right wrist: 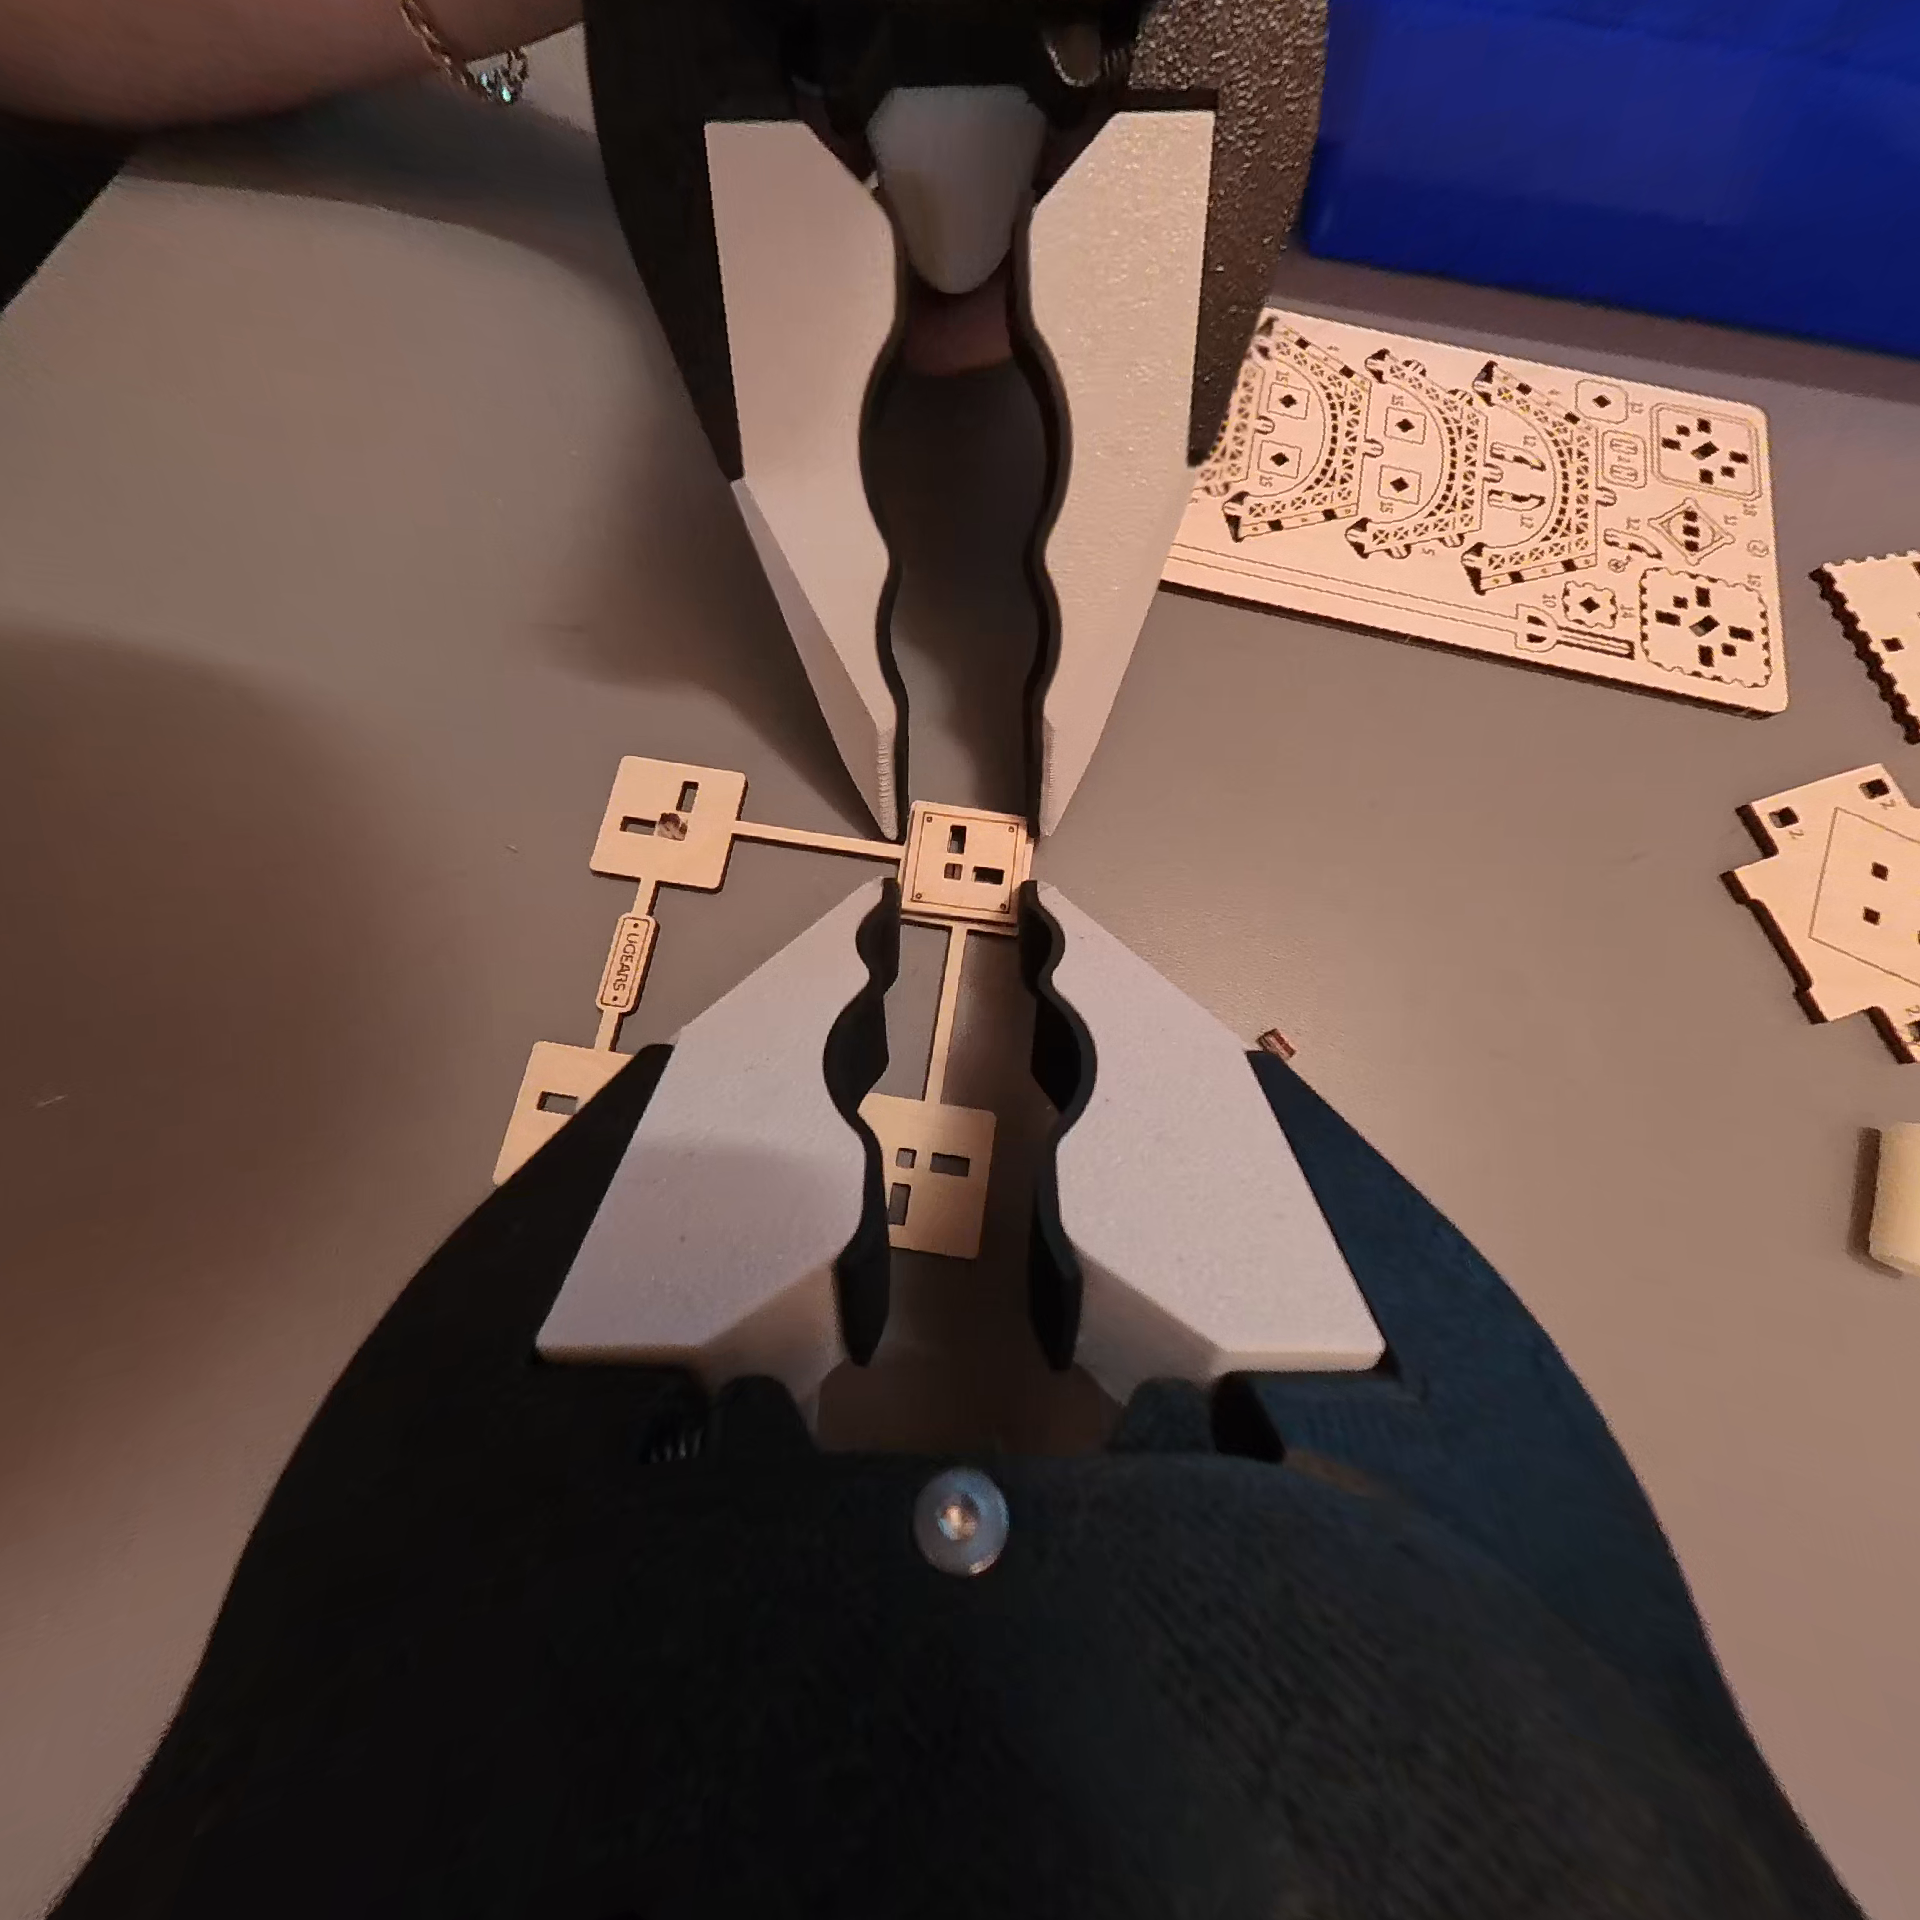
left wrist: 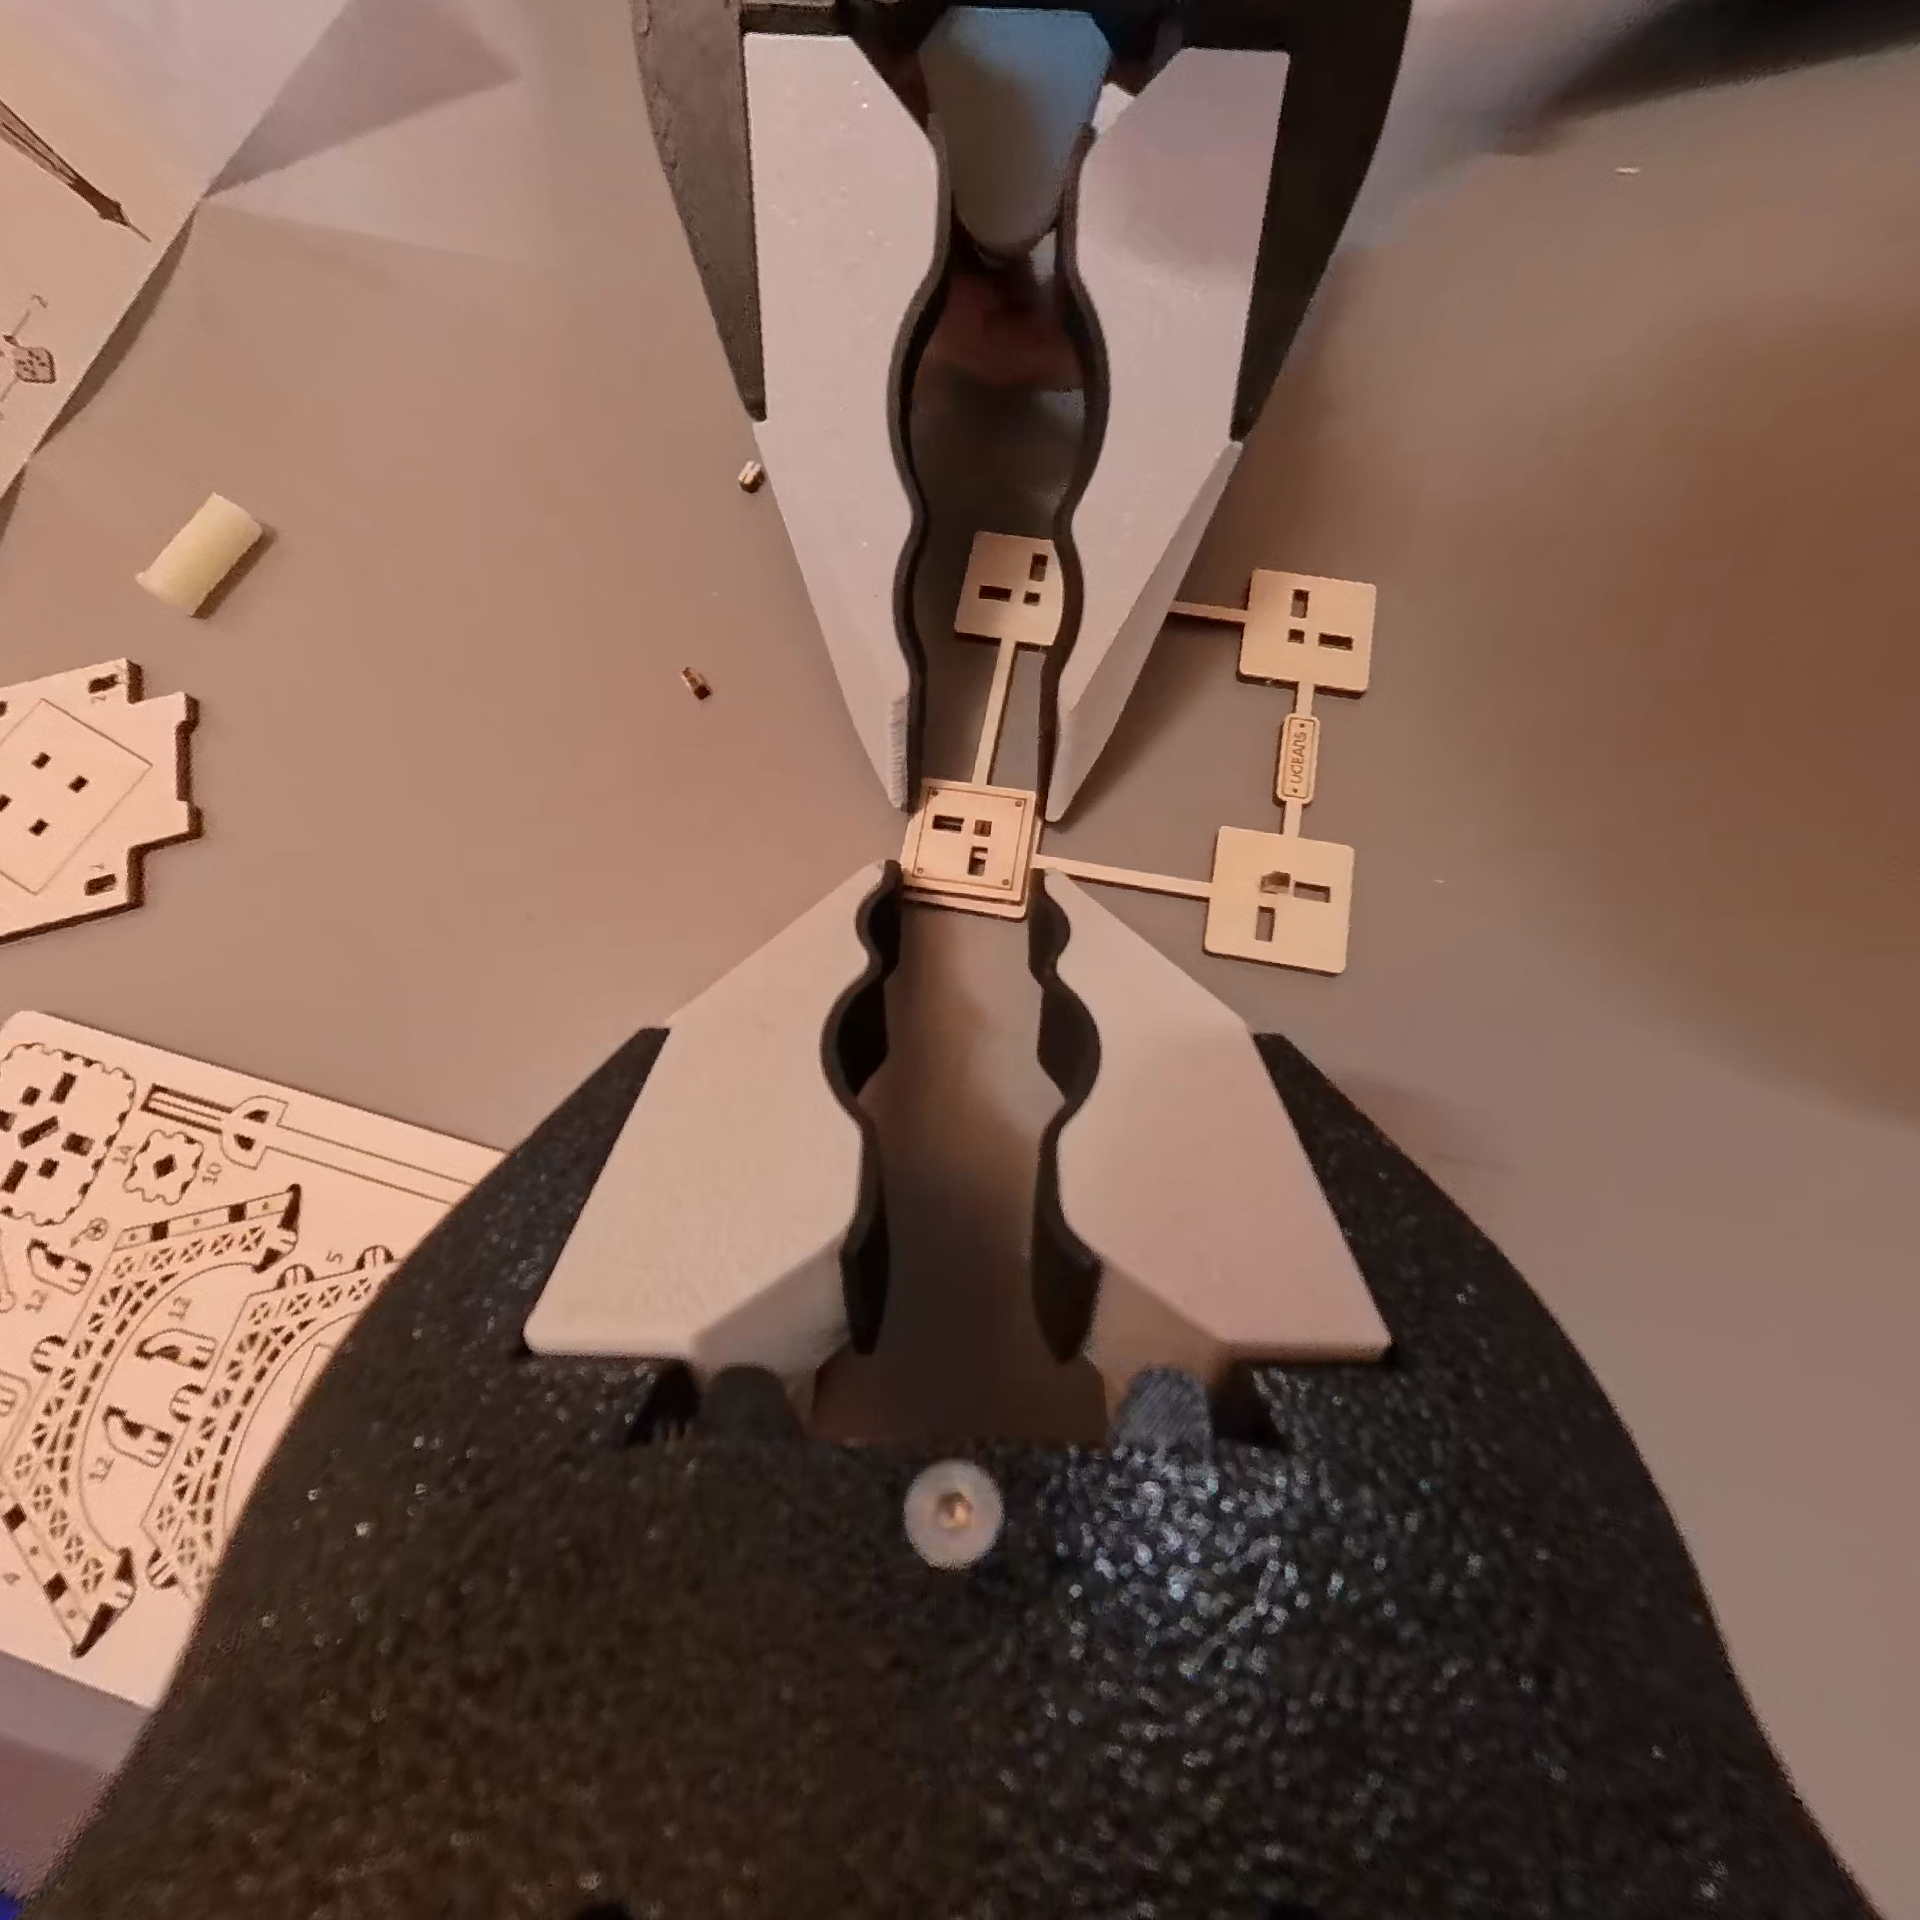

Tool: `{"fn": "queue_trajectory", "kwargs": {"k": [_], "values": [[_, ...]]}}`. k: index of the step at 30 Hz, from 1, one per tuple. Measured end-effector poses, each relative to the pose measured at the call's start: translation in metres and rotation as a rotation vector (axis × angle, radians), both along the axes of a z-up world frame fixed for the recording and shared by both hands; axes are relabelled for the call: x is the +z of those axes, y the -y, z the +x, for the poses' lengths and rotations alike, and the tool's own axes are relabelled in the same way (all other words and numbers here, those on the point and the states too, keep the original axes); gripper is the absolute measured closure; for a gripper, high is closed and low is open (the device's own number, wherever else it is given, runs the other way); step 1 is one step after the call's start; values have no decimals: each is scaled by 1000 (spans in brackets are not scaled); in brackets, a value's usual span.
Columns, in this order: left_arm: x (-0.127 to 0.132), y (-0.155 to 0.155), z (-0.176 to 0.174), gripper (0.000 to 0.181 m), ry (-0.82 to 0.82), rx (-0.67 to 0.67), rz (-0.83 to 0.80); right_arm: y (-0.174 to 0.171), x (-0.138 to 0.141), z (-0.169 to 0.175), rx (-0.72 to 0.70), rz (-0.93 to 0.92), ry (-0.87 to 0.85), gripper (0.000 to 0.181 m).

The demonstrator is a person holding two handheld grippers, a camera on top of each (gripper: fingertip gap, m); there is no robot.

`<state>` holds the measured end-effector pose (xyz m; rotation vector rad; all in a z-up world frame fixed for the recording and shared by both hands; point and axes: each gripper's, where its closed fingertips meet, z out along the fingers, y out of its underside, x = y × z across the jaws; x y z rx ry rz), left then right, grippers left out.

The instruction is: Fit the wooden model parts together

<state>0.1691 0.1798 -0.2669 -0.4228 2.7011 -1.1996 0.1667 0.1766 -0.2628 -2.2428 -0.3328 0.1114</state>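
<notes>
A flat wooden frame of four slotted squares joined by thin bars [left wrist: 1309, 634] lies on the grey table and also shows in the right wrist view [right wrist: 670, 842]. A small square plate [left wrist: 971, 852] is stacked on one corner square; it appears in the right wrist view too [right wrist: 966, 862]. My left gripper [left wrist: 966, 894] and my right gripper [right wrist: 956, 899] meet tip to tip from opposite sides. Each has its jaws narrowed to the plate's width, with its tips against the plate's side edges. The right gripper [left wrist: 977, 816] comes from the far side, as does the left gripper [right wrist: 966, 821] in the right wrist view.
A laser-cut parts sheet [left wrist: 156, 1299] [right wrist: 1507, 520] and a stepped wooden plate [left wrist: 73, 800] [right wrist: 1849, 904] lie to the side. So do a white cylinder [left wrist: 203, 556] [right wrist: 1891, 1205] and tiny pegs [left wrist: 696, 683]. A blue bin [right wrist: 1610, 156] stands behind. A person's forearm [right wrist: 312, 52] rests at the table's far edge. Both grippers' tips are close together, under 4 cm apart. The stepped wooden plate [right wrist: 1849, 904] is about 15 cm from both grippers' fingertips. It is also in sight in the left wrist view [left wrist: 94, 787].
</notes>
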Motion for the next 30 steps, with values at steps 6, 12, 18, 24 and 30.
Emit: {"fn": "queue_trajectory", "kwargs": {"k": [6, 12, 18, 24, 30], "values": [[0, 0, 0, 160, -27, 0, -9, 0, 0, 0, 0, 7, 28, 160], [2, 0, -1, 161, -54, 5, -31, 0, 0, 0, 0, 18, 62, 160], [14, -2, 0, 162, -58, 15, -116, 0, 0, 0, -1, 23, 69, 160], [5, -1, -3, 166, -75, -13, -56, 0, 1, 0, -1, 26, 76, 161], [5, -1, -1, 174, -91, -6, -60, 1, 0, -1, 7, 23, 69, 161]]}}
